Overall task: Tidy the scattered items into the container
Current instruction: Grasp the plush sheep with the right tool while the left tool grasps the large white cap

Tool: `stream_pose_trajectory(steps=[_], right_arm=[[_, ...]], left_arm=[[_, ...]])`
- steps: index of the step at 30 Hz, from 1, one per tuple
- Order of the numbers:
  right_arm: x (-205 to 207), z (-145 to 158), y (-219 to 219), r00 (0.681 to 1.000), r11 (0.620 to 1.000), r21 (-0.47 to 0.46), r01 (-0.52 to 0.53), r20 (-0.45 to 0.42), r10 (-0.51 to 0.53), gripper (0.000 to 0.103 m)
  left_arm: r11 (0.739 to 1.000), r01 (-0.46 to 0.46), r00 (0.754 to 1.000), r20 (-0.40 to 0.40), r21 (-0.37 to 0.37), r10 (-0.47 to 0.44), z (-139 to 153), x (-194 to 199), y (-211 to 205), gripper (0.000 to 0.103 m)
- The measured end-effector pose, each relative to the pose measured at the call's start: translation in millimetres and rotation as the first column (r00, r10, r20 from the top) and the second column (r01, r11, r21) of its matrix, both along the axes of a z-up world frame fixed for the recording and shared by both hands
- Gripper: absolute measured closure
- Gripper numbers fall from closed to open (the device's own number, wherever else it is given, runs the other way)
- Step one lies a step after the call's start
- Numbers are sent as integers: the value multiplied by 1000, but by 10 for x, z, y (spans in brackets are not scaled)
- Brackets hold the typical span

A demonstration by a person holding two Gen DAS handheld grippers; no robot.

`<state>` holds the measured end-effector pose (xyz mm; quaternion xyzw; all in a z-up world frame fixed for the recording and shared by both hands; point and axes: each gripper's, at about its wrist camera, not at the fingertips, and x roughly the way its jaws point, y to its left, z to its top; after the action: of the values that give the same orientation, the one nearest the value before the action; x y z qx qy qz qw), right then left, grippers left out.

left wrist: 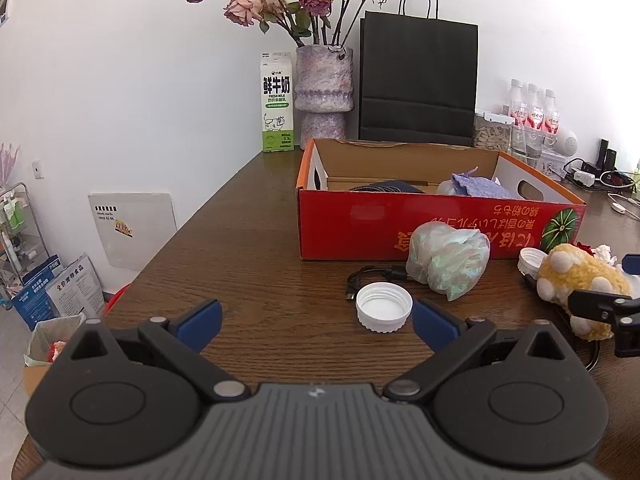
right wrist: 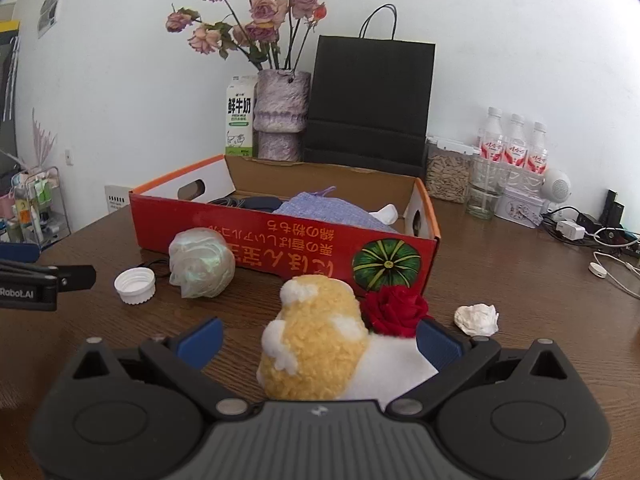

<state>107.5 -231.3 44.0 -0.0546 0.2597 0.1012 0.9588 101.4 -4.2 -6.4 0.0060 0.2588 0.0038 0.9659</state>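
A red cardboard box (left wrist: pixel 360 224) stands on the wooden table and holds a purple cloth (left wrist: pixel 480 188) and dark items. In front of it lie a white cap (left wrist: pixel 384 307), a black cable (left wrist: pixel 372 276) and a crumpled plastic bag (left wrist: pixel 448 260). My left gripper (left wrist: pixel 316 320) is open, with the cap near its right finger. My right gripper (right wrist: pixel 318 338) is open around a yellow plush toy (right wrist: pixel 316 340), which lies on white paper (right wrist: pixel 396 364). A red rose (right wrist: pixel 396 310) and a tissue wad (right wrist: pixel 478 319) lie beside it. The box (right wrist: pixel 280 240), bag (right wrist: pixel 200 268) and cap (right wrist: pixel 135 280) also show here.
Behind the box stand a milk carton (left wrist: pixel 277 104), a vase of dried roses (left wrist: pixel 323 92) and a black paper bag (left wrist: pixel 418 80). Water bottles (right wrist: pixel 514 144), a seed jar (right wrist: pixel 447 176), a glass (right wrist: pixel 486 190) and chargers with cables (right wrist: pixel 592 236) sit at the right.
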Motion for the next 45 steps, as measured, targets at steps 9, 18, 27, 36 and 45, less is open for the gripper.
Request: stream_pose_trajectory(steps=[9, 18, 27, 36, 45], right_arm=[[218, -106, 33, 997, 999, -10, -40, -70, 39, 49], [64, -1, -69, 1000, 1000, 25, -16, -12, 17, 54], [-35, 98, -197, 999, 999, 19, 30, 39, -31, 54], [-2, 75, -295, 997, 997, 45, 60, 38, -62, 54], [25, 71, -265, 997, 997, 52, 61, 49, -63, 54]], left_arm=[[1000, 4, 1000, -28, 0, -4, -61, 58, 29, 0], [1000, 25, 999, -49, 11, -24, -101, 158, -38, 0], [999, 29, 997, -66, 30, -27, -127, 305, -172, 0], [999, 24, 997, -74, 38, -22, -151, 443, -275, 0], [999, 39, 993, -111, -4, -39, -187, 543, -329, 27]])
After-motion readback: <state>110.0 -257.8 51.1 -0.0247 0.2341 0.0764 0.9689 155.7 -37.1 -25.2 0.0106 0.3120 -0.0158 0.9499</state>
